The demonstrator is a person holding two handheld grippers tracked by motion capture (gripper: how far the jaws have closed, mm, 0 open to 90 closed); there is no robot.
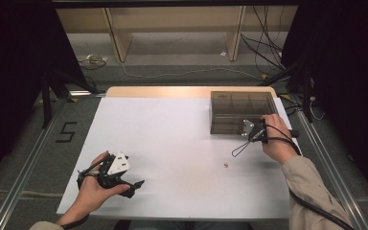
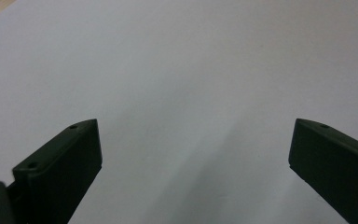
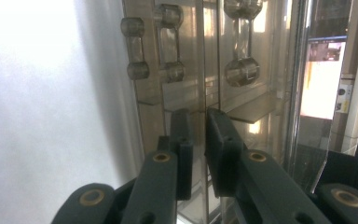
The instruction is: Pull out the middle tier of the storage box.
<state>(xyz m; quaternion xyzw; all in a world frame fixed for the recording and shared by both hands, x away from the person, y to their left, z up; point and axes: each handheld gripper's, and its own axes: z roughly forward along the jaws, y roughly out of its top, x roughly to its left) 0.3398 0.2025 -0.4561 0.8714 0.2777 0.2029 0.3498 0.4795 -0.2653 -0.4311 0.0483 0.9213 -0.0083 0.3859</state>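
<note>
A white-covered table (image 1: 172,143) carries a smoky plastic box (image 1: 239,112) and a tiny bead (image 1: 226,165).

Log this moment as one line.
right hand-held gripper: pinching smoky plastic box front edge | left hand-held gripper: open, over white table

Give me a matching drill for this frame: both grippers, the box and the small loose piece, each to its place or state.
1. left gripper
2. right gripper
3. smoky box
4. small piece

A. far right of the sheet
B. jaws wide apart
C. alone on bare sheet
D. jaws close together at the box wall

Pairs: 1-B, 2-D, 3-A, 4-C
</note>
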